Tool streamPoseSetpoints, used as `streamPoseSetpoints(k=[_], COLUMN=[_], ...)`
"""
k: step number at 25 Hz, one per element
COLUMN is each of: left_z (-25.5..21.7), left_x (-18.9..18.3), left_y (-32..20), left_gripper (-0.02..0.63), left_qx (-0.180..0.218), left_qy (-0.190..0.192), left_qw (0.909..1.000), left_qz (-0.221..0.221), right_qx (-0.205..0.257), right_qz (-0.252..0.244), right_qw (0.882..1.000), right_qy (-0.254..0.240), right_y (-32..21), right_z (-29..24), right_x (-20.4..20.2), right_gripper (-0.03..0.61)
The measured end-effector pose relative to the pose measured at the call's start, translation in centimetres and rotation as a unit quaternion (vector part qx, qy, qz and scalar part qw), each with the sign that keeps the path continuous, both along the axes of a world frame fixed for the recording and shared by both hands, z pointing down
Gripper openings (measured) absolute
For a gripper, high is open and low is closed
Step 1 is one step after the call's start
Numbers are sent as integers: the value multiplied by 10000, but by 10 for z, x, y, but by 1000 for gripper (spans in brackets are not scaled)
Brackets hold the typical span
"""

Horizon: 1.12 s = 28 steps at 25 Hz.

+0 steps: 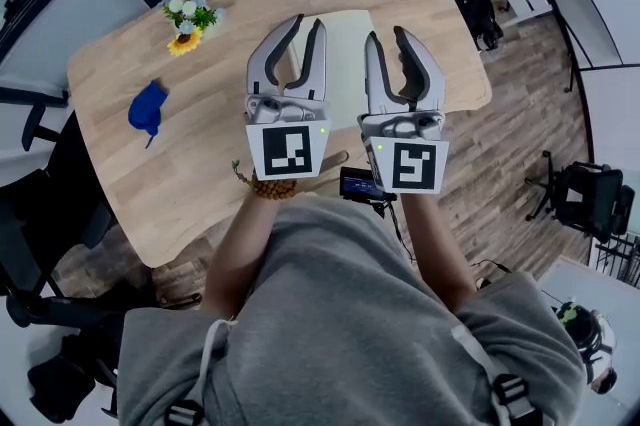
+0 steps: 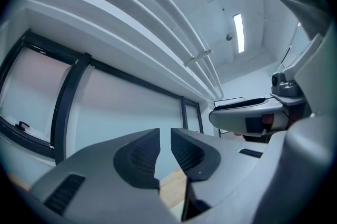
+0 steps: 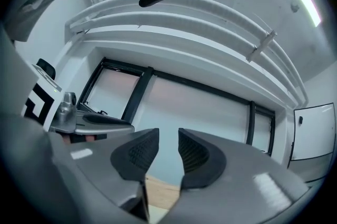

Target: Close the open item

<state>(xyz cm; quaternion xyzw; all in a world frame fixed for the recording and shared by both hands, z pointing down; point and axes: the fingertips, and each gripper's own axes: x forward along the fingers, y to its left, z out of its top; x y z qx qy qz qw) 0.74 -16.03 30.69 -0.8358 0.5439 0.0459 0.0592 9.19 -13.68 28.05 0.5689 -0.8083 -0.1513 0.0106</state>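
A flat pale rectangular item [image 1: 345,49] lies on the wooden table [image 1: 200,164], mostly hidden behind my two grippers; I cannot tell what it is. In the head view my left gripper [image 1: 308,22] and right gripper [image 1: 385,34] are held side by side above it, both raised off the table. Each has a narrow gap between its jaws and nothing in it. The left gripper view has the left gripper [image 2: 165,136] aimed at a window wall, with the right gripper's body [image 2: 247,115] beside it. The right gripper [image 3: 168,136] also faces the windows, over a strip of table.
A small bunch of flowers [image 1: 190,17] and a blue object [image 1: 148,107] lie on the table's left part. A black device [image 1: 358,184] sits at the near edge. Chairs [image 1: 590,199] and a dark bag [image 1: 478,14] stand on the floor to the right.
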Motion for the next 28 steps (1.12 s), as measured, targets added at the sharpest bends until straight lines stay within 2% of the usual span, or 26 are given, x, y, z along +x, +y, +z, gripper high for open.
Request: streamPoseSetpoints(k=[7,28], left_z=[15,84], left_x=[0,-2], left_y=[2,-8], left_gripper=[60,54], left_qx=[-88,-706], left_qy=[-38,-324], left_qw=[9999,9967], left_qz=[-74,-245], right_qx=[16,-796], right_qz=[165,375], right_qw=[9999,9961], right_qy=[-29,39], right_y=[5,2], right_z=[14,97], right_x=[1,16], right_gripper=[103,12])
